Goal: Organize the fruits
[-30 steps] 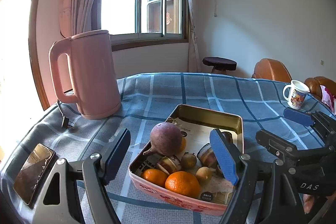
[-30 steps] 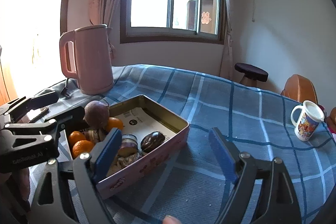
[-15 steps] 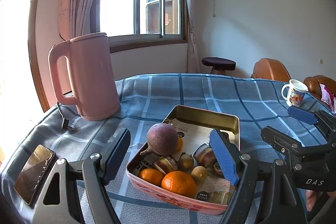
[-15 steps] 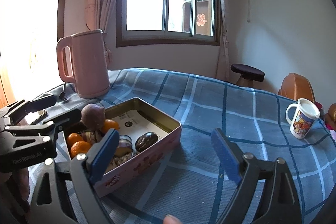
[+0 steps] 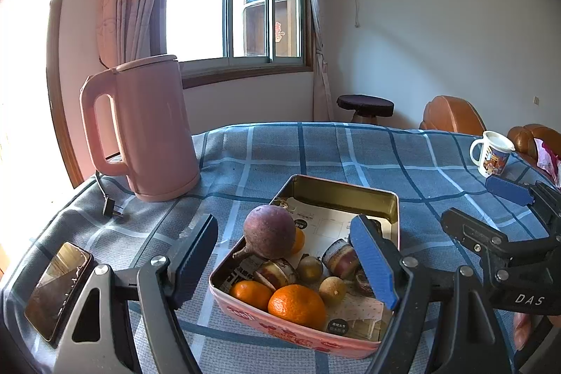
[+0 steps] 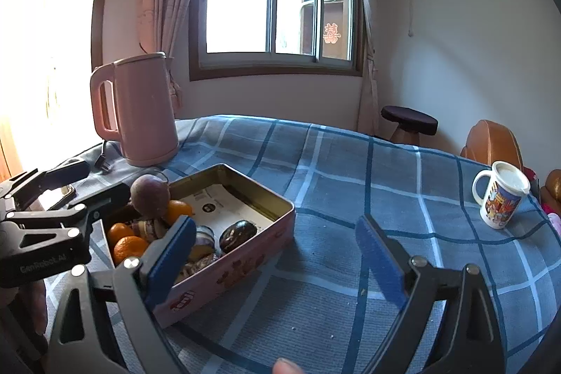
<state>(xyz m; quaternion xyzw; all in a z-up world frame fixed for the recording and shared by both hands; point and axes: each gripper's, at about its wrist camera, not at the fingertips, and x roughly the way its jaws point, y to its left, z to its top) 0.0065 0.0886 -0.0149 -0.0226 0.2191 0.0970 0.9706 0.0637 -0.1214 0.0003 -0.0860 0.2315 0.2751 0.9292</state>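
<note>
A pink rectangular tin (image 5: 364,195) (image 6: 245,255) sits on the blue checked tablecloth and holds a large purple round fruit (image 5: 269,231) (image 6: 150,190), oranges (image 5: 296,305) (image 6: 129,247), small brown fruits (image 5: 331,286) and dark ones (image 6: 237,235). My left gripper (image 5: 291,260) is open and empty, hovering just in front of the tin's near end. My right gripper (image 6: 275,256) is open and empty, over the cloth beside the tin's right side. Each gripper shows in the other's view: the right one (image 5: 484,212), the left one (image 6: 80,186).
A pink electric kettle (image 5: 147,128) (image 6: 135,109) with its cord stands at the back left. A phone (image 5: 58,283) lies at the near left edge. A printed mug (image 5: 492,156) (image 6: 501,200) stands at the far right. Chairs and a stool stand behind the table.
Both views have drawn back and up slightly from the tin. Both grippers stay open; nothing in the tin has moved.
</note>
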